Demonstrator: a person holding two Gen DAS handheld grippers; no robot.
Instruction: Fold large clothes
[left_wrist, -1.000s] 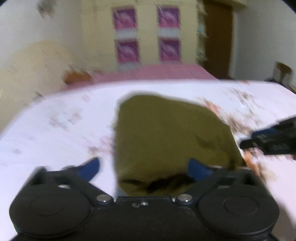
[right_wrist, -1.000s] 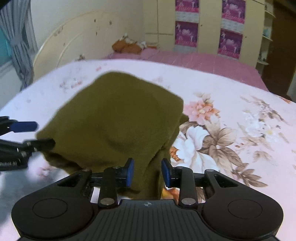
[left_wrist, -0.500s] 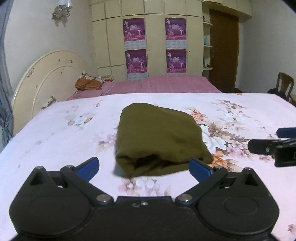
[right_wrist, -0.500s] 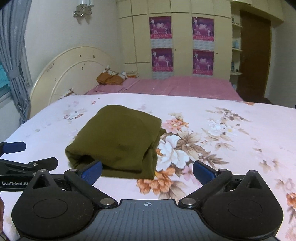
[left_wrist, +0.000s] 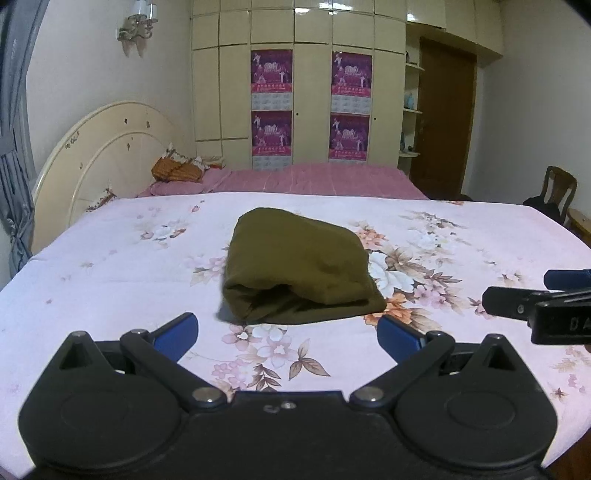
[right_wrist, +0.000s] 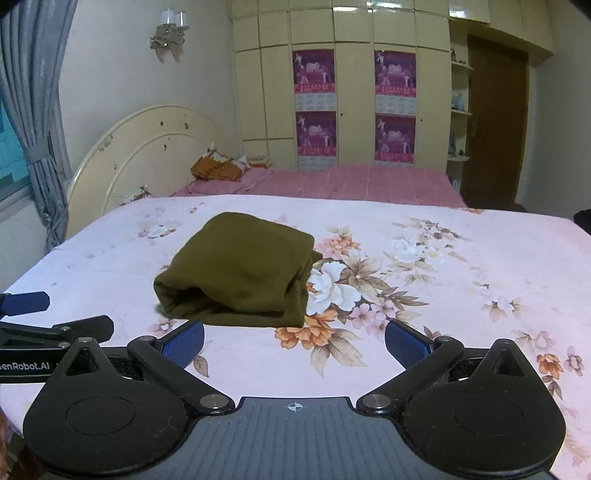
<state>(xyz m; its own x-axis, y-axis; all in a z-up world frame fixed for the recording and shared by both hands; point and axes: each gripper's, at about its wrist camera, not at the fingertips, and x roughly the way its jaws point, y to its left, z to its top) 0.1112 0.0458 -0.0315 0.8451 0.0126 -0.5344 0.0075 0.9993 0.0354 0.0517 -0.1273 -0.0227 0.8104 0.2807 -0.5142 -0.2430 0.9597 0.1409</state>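
Two grippers hang spread wide and empty over the near edge of the bed (left_wrist: 92, 266), with nothing between their blue pads. The left gripper (left_wrist: 288, 330) and the right gripper (right_wrist: 294, 338) each point at the olive-green garment (left_wrist: 295, 266), which lies folded into a compact bundle on the floral bedsheet (right_wrist: 461, 266), just beyond the fingertips and apart from both. The right wrist view shows the bundle (right_wrist: 240, 277) a little left of centre, with the other gripper's fingers poking in at the left edge.

Judging by the bundle's shape, the folding looks close to done. Its near end is a loose, rounded mouth of layers rather than a flat crease, and a small flap sticks out at the right side. If either gripper goes back in to tidy that, a pinch that catches only the top layer could drag the stack open or slide the whole bundle across the smooth sheet. Pressing down off centre may also roll the soft fold over. With both grippers side by side, they could knock together.
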